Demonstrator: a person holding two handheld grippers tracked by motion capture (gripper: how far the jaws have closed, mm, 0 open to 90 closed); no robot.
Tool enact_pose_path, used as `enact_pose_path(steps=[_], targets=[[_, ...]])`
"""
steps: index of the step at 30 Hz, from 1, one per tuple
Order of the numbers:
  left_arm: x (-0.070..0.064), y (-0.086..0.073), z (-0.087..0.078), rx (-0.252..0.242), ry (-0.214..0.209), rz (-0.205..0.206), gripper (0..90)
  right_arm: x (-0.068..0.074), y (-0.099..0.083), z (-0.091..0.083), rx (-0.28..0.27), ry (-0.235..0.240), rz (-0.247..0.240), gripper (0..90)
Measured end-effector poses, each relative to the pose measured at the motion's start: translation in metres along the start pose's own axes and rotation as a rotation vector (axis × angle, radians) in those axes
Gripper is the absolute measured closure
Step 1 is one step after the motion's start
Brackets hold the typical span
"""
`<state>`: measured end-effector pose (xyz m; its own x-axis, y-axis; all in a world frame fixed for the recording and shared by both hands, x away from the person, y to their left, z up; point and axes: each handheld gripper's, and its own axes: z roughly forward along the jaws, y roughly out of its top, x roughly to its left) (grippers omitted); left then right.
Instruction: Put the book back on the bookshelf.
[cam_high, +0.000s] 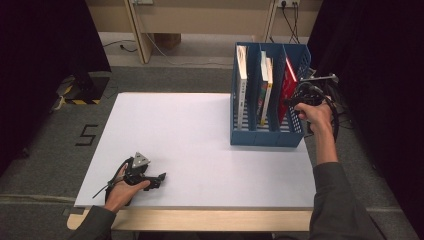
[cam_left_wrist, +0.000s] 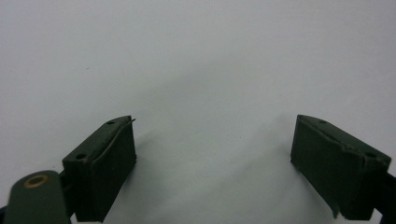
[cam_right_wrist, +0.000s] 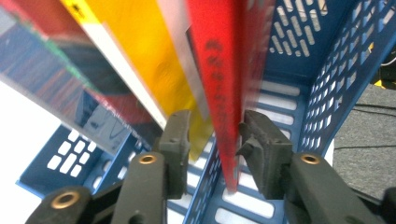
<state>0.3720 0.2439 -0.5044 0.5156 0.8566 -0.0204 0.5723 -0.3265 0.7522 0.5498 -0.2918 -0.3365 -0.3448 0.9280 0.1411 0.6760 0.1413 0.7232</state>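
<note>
Presently, the red book (cam_right_wrist: 224, 93) is gripped by the right claw (cam_right_wrist: 215, 135) in the rightmost compartment of the blue file rack (cam_high: 265, 137). Meanwhile, the left claw (cam_left_wrist: 215, 140) is held wide, empty, on the white counter (cam_high: 200, 150).

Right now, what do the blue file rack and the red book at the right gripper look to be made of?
The blue file rack looks like moulded plastic: one even colour, slotted walls, a slight sheen. The red book seems to be paper with a glossy, perhaps laminated, cover, thin and flat with black print on its spine. The right gripper has its jaws either side of the book; whether they press on it is unclear.
</note>
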Motion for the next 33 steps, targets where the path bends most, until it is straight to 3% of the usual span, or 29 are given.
enact_pose_path(steps=[7,14,25,33], targets=[[0.000,0.000,0.000,0.000,0.000,0.000,12.9,0.001,-0.010,-0.011,-0.020,0.007,0.018,48.9],[0.000,0.000,0.000,0.000,0.000,0.001,12.9,0.015,-0.024,-0.025,-0.026,0.023,-0.009,39.9],[0.000,0.000,0.000,0.000,0.000,0.000,12.9,0.031,-0.042,-0.035,-0.042,0.040,-0.015,32.7],[0.000,0.000,0.000,0.000,0.001,0.001,12.9,0.048,-0.053,-0.040,-0.052,0.053,-0.056,29.7]])
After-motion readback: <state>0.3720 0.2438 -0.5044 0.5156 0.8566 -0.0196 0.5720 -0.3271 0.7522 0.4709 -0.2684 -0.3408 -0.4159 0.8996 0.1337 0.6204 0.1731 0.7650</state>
